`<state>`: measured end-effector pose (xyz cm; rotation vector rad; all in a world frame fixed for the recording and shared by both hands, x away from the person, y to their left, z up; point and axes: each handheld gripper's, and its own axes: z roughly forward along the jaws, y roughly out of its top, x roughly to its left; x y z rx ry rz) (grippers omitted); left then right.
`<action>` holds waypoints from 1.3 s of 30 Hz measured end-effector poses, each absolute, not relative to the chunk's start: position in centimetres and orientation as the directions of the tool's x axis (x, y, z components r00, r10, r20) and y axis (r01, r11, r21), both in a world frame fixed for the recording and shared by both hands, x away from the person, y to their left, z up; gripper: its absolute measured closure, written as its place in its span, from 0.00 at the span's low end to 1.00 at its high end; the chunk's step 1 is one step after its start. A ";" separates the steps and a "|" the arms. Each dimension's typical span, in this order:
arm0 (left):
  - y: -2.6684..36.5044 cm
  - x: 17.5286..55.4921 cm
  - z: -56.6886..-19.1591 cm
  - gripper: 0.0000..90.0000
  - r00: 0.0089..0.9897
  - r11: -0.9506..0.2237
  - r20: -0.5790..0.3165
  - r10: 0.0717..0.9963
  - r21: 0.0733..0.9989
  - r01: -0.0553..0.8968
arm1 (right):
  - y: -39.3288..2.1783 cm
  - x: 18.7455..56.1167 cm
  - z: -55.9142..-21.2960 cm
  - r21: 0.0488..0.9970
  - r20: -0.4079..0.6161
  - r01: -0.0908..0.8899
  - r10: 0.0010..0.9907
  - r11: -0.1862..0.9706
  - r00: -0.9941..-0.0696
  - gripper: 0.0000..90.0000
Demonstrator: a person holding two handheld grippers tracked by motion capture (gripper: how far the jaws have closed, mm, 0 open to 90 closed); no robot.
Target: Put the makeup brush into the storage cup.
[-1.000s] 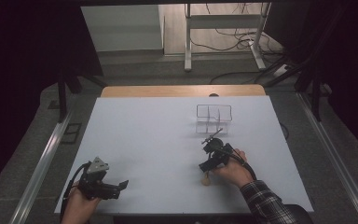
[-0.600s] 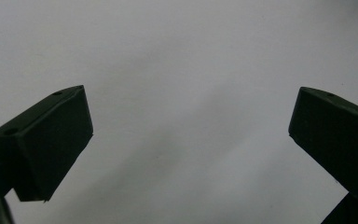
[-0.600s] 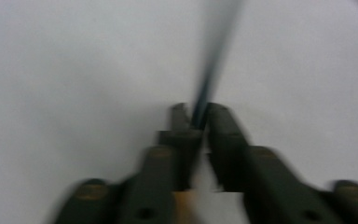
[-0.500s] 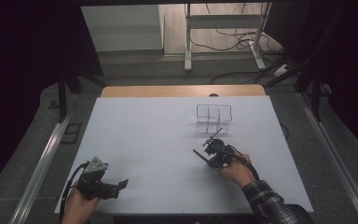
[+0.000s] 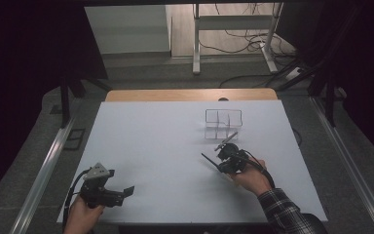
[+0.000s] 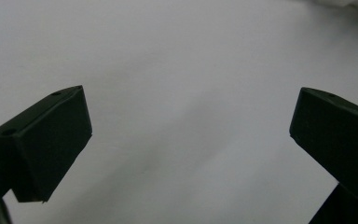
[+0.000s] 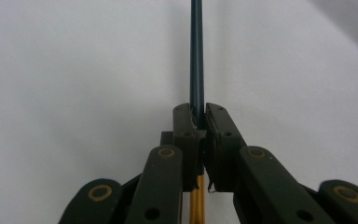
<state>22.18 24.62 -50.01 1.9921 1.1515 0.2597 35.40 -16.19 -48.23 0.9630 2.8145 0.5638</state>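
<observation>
The pen [image 7: 196,56] sits clamped between the right claw [image 7: 198,122] tips.

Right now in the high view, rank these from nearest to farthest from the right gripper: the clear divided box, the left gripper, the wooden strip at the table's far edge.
1. clear divided box, just beyond the right gripper.
2. left gripper, across the table at the near left.
3. wooden strip, along the far edge.

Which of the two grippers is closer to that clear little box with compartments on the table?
The right gripper: it sits just in front of the clear box, shut on a thin dark stick. The left gripper rests far off, near the table's front left edge, jaws open.
</observation>
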 end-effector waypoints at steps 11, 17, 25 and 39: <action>23.9 22.1 -49.9 0.00 0.625 -0.302 -0.177 0.760 0.755 0.582 | -17.0 34.7 -46.9 0.417 0.037 0.539 0.579 0.732 -0.815 0.93; 23.3 22.1 -49.9 0.00 0.647 -0.335 -0.153 0.747 0.755 0.564 | -17.2 34.6 -46.5 0.424 0.048 0.518 0.553 0.743 -0.832 0.93; 22.1 22.2 -49.7 0.00 0.679 -0.328 -0.175 0.713 0.772 0.544 | -16.8 34.2 -45.9 0.434 0.052 0.481 0.512 0.762 -0.857 0.93; 20.5 23.1 -49.4 0.00 0.694 -0.319 -0.211 0.688 0.772 0.550 | -16.0 33.8 -45.1 0.424 0.049 0.406 0.427 0.810 -0.903 0.93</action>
